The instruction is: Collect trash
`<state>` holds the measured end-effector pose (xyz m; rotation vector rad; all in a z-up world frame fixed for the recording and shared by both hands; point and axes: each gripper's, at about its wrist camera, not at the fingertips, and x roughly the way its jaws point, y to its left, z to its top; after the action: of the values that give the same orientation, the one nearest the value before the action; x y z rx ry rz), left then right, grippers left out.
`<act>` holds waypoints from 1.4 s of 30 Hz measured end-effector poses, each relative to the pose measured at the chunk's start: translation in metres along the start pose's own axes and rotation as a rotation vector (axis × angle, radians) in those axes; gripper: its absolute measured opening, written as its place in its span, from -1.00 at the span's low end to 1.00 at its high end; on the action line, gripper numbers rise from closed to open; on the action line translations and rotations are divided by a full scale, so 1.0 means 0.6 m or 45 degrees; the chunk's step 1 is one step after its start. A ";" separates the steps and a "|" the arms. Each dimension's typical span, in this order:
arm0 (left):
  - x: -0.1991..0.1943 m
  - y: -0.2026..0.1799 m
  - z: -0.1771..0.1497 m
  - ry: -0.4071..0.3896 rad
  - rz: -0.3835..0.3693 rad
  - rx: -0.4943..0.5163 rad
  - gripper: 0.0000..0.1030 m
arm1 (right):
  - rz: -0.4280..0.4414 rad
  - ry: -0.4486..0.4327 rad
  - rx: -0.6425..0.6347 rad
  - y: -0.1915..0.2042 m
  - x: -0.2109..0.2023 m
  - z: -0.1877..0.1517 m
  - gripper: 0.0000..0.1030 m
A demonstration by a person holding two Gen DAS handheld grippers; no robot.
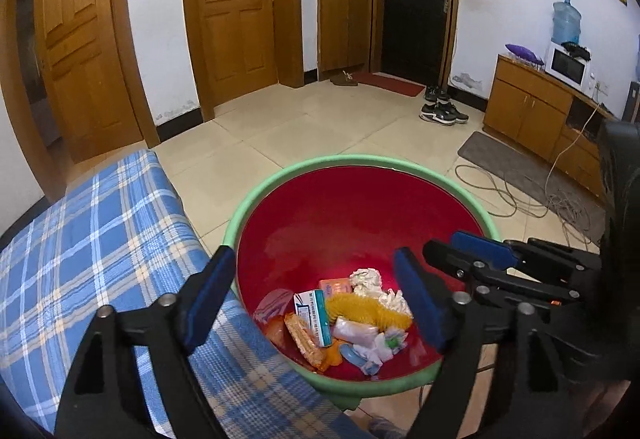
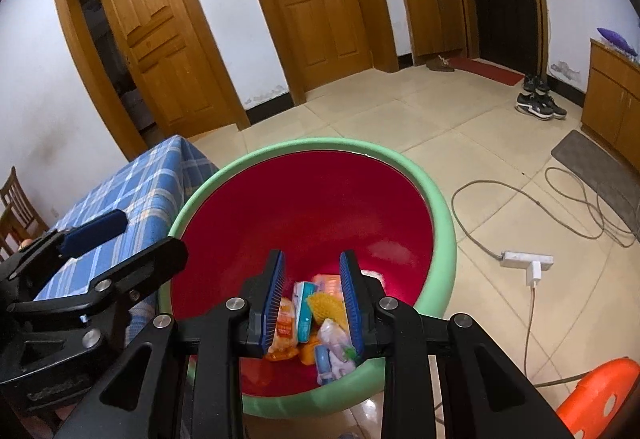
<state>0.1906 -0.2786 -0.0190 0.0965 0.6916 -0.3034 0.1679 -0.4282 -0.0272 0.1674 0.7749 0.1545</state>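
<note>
Black left tool (image 1: 308,303) is hanging over the basin with its blue pads spread wide, nothing between them. Right tool (image 2: 312,303) is sitting beside it, pads narrowed to a small gap, also gripping nothing. Below both, the red basin (image 1: 360,163) with its green rim is holding the trash pile (image 1: 340,319): a white-teal carton, an orange snack wrapper, a yellow mesh scrubber, crumpled tissue, plastic bags. Plaid-covered tabletop (image 1: 80,259) is touching the basin's left side. Farther off, cables (image 1: 520,195) are lying coiled on the tile floor.
</note>
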 end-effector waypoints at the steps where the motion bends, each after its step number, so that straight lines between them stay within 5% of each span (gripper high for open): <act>1: 0.000 0.003 0.000 0.001 0.000 -0.010 0.67 | 0.005 0.000 0.004 -0.001 0.000 0.000 -0.45; 22: 0.002 0.023 -0.002 0.003 -0.024 -0.082 0.86 | 0.030 -0.004 -0.026 0.004 0.001 0.000 -0.58; 24: 0.002 0.027 -0.002 0.006 -0.024 -0.098 0.86 | 0.010 0.001 -0.034 0.005 0.003 0.000 -0.35; 26: 0.003 0.035 -0.003 0.008 -0.039 -0.130 0.88 | -0.047 0.012 -0.012 -0.001 0.007 0.001 0.27; 28: 0.002 0.041 -0.005 0.009 -0.058 -0.154 0.91 | -0.057 -0.017 -0.009 -0.006 0.004 0.003 0.54; 32: 0.002 0.044 -0.006 0.013 -0.066 -0.172 0.92 | -0.045 -0.029 -0.018 -0.005 0.003 0.002 0.64; 35: 0.006 0.040 -0.009 0.028 -0.067 -0.164 0.93 | -0.084 -0.049 -0.109 0.011 0.002 0.000 1.00; 42: -0.005 0.016 -0.005 0.038 -0.031 -0.083 0.94 | -0.114 -0.056 -0.176 0.037 -0.004 -0.005 0.99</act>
<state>0.1893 -0.2684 -0.0193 0.0307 0.7320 -0.3027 0.1622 -0.4070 -0.0233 0.0051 0.7238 0.1188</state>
